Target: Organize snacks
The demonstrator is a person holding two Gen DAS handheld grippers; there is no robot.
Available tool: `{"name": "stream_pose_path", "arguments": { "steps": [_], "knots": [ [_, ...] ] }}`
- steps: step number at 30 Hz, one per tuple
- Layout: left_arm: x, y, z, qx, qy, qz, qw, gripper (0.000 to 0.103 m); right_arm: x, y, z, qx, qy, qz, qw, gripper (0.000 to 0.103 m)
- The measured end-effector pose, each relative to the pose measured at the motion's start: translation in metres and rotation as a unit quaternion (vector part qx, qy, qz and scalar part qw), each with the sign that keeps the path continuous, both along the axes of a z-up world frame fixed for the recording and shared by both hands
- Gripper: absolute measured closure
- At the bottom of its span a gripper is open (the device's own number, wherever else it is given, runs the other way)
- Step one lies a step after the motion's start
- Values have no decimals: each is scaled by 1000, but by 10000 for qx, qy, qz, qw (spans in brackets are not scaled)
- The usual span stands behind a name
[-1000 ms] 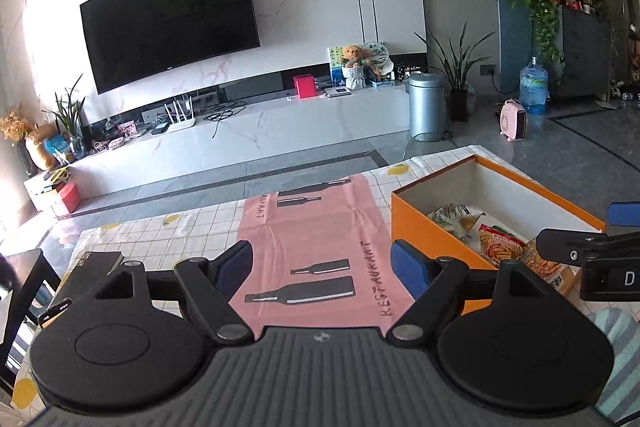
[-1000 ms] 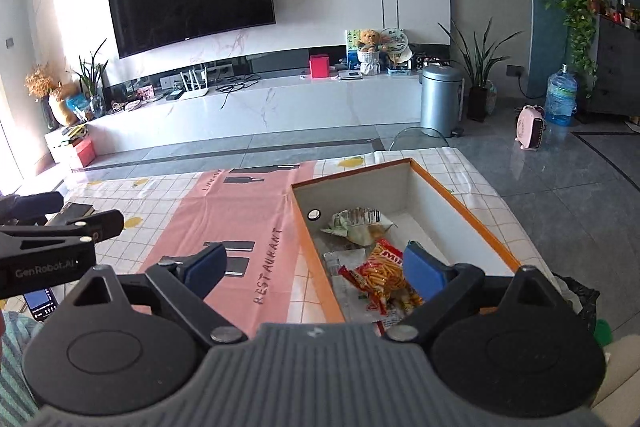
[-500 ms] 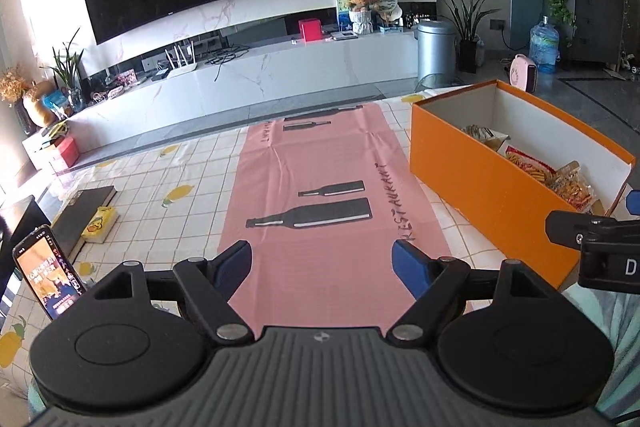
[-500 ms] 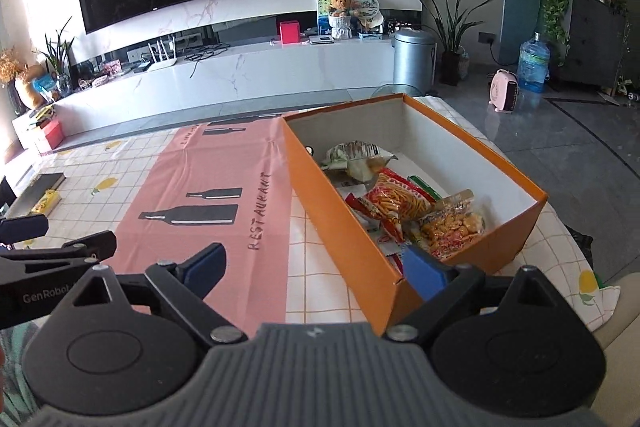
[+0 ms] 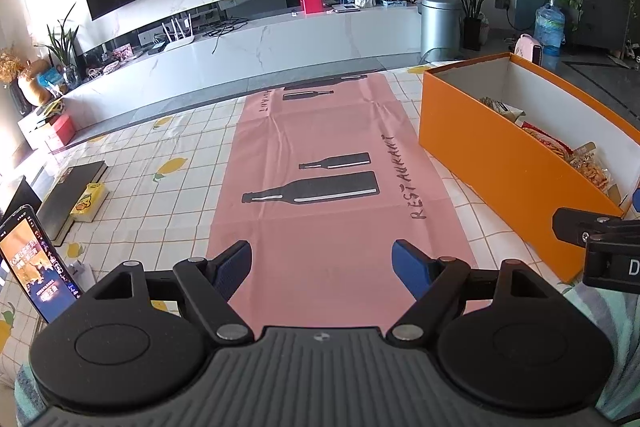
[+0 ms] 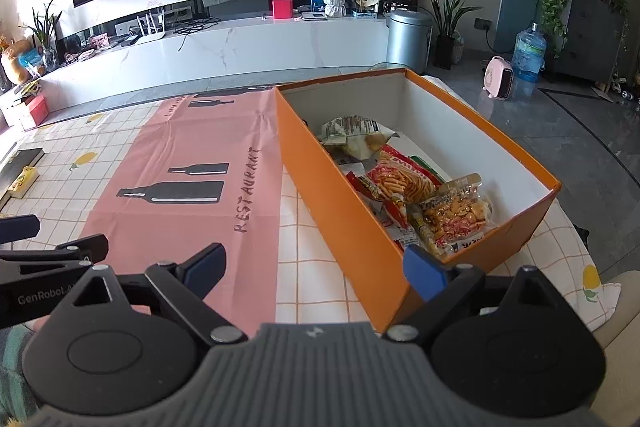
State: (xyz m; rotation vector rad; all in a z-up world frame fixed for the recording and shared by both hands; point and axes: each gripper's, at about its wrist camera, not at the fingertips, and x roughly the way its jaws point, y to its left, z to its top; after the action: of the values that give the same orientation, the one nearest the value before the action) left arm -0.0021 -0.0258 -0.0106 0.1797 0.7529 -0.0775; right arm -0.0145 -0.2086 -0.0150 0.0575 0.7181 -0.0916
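An orange box (image 6: pixel 352 223) stands on the right of the table; it also shows in the left wrist view (image 5: pixel 480 143). Several snack packets lie inside: a pale crumpled bag (image 6: pixel 356 135) at the far end, a red packet of sticks (image 6: pixel 404 183) in the middle, and a clear packet of orange crackers (image 6: pixel 456 215) nearest me. My left gripper (image 5: pixel 322 269) is open and empty above the near end of the pink mat (image 5: pixel 320 155). My right gripper (image 6: pixel 316 269) is open and empty, held above the box's near left corner.
The table has a checked lemon-print cloth (image 5: pixel 160 155). A phone (image 5: pixel 36 263) stands propped at the near left. A dark book (image 5: pixel 72 195) and a small yellow pack (image 5: pixel 88 201) lie at the left edge. Beyond the table are a TV wall and floor.
Both grippers have pulled back toward the near edge and risen, so more of the table and the box shows. Both stay open and empty.
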Motion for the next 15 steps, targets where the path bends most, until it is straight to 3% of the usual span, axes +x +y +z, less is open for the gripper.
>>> {"name": "stream_pose_path", "arguments": {
  "steps": [15],
  "knots": [
    [-7, -2, 11, 43, -35, 17, 10000, 9, -7, -2, 2, 101, -109, 91, 9998, 11]
  ]
}}
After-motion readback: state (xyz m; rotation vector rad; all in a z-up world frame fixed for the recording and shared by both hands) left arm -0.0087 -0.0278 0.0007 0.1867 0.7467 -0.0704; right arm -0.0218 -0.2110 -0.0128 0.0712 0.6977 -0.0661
